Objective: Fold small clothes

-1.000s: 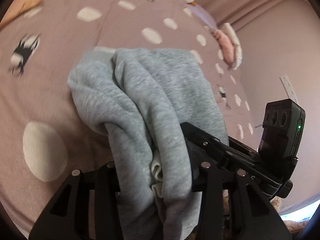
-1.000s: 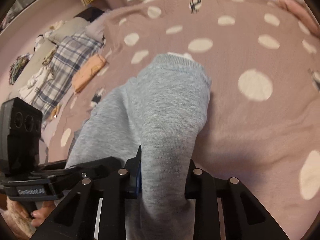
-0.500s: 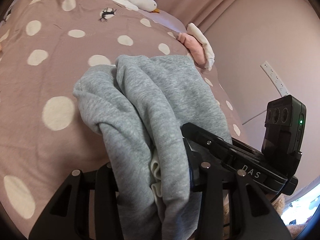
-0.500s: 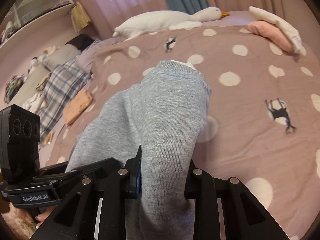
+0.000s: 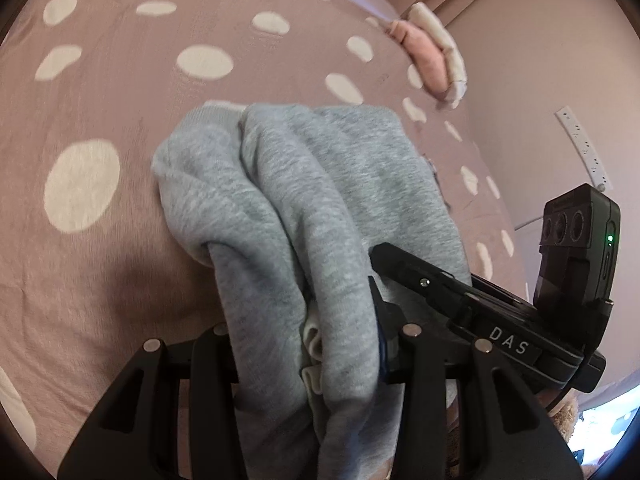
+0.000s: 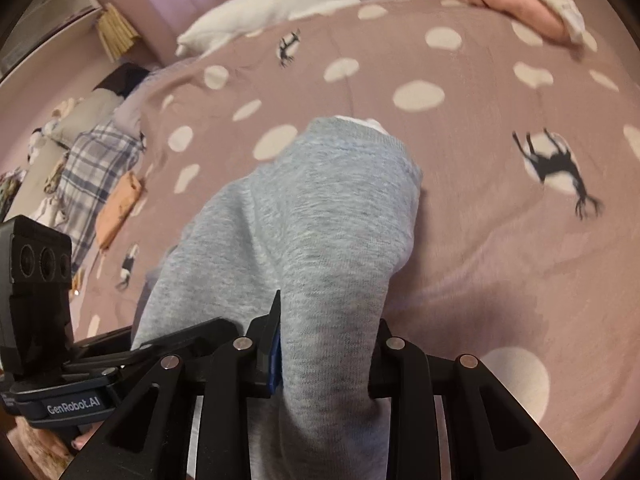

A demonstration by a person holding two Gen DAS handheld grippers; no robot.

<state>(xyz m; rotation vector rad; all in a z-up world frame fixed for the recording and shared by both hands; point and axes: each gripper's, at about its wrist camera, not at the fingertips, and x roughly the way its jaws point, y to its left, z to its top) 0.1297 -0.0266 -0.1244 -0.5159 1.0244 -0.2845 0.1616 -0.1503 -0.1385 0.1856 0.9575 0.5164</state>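
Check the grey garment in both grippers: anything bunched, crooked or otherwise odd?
Yes. In the left gripper the grey garment is bunched into thick rolls, with a cream inner layer poking out. In the right gripper it hangs as one smooth fold. Nothing looks damaged.

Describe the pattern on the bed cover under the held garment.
Dusty pink bed cover with white spots and small black animal prints; clearest in the right wrist view.
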